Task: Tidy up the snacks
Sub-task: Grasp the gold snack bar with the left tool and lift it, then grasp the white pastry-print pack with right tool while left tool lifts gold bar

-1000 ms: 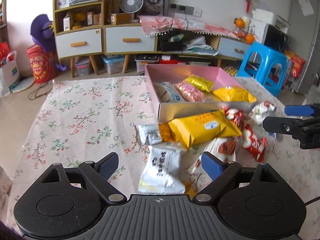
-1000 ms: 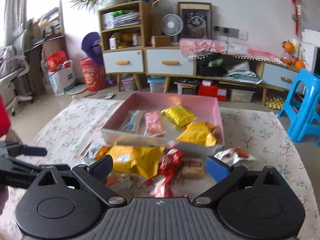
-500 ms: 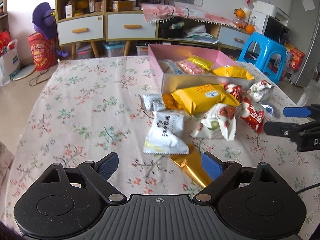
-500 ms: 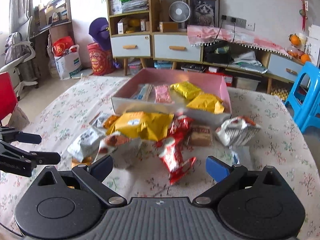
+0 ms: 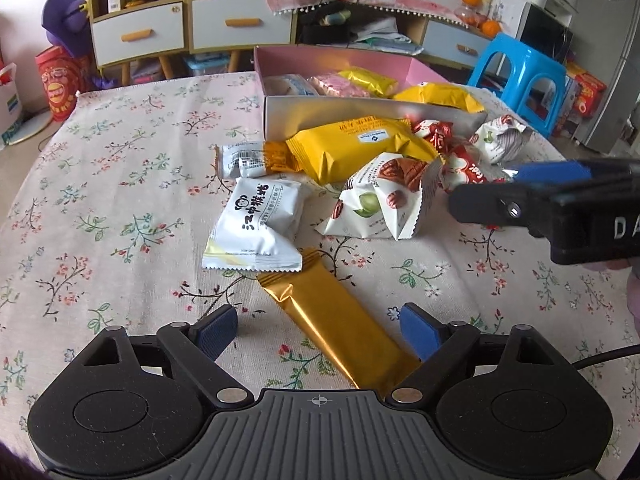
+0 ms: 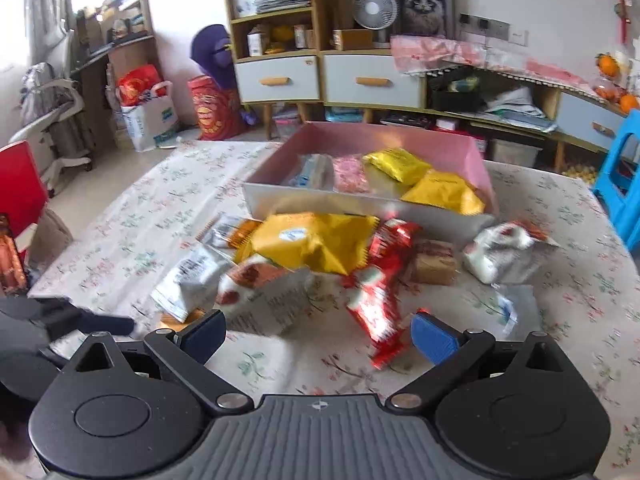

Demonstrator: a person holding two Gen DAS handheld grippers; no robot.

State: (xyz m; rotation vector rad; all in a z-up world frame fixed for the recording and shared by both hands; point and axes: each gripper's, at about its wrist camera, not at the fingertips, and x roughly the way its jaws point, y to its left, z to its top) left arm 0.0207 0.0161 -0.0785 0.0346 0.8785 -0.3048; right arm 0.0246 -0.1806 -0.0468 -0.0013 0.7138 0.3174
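Observation:
A pink box (image 5: 276, 110) (image 6: 360, 204) on the flowered table holds several snack packs. Loose packs lie in front of it: a big yellow pack (image 5: 352, 148) (image 6: 316, 240), a white pack with black print (image 5: 256, 224), a nut pack (image 5: 380, 200), red packs (image 6: 380, 300) and a gold bar (image 5: 340, 328). My left gripper (image 5: 320, 330) is open, its fingers either side of the gold bar's near end. My right gripper (image 6: 320, 332) is open and empty, low over the red pack and nut pack; it also shows at the right of the left wrist view (image 5: 520, 196).
The table has a flowered cloth (image 5: 120, 200). A white and red pack (image 6: 504, 252) and a brown pack (image 6: 434, 260) lie near the box's right corner. A blue stool (image 5: 520, 76) stands past the table's right side. Cabinets (image 6: 328, 76) line the far wall.
Both grippers have pulled back toward the near side and dropped lower. The gold bar now lies between my left fingers. My right gripper has closed in on the red pack.

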